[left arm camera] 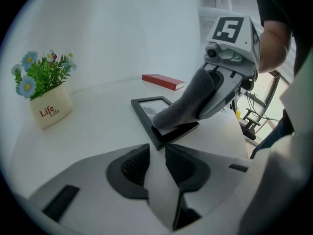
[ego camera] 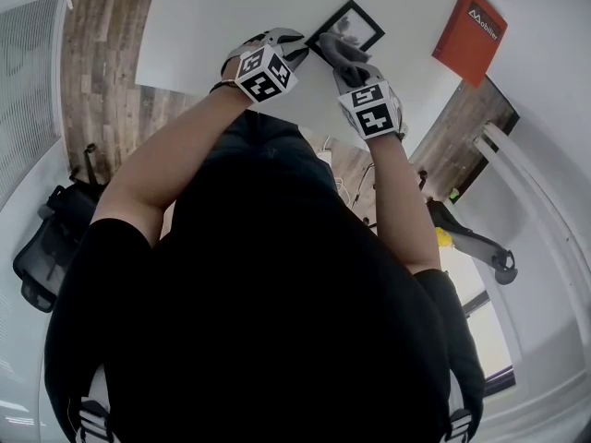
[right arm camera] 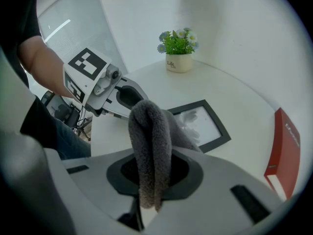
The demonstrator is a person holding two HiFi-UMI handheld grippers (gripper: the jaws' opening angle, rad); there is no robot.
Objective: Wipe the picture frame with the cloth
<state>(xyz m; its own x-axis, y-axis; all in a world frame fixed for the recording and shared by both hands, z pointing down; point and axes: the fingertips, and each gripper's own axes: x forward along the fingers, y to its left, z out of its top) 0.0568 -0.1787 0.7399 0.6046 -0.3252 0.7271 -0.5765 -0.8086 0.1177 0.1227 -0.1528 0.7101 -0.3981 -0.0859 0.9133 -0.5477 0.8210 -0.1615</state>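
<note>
We wipe with the right claw, the left one shut.
Our right gripper clamps the grey cloth, which rests on the picture frame; our left gripper, jaws closed on nothing, sits just beside the frame's 6 o'clock corner, a red book at 12 o'clock.

One white table carries one black picture frame, one red book and one potted flower plant. There is one grey cloth. Two grippers show: the left gripper and the right gripper.
</note>
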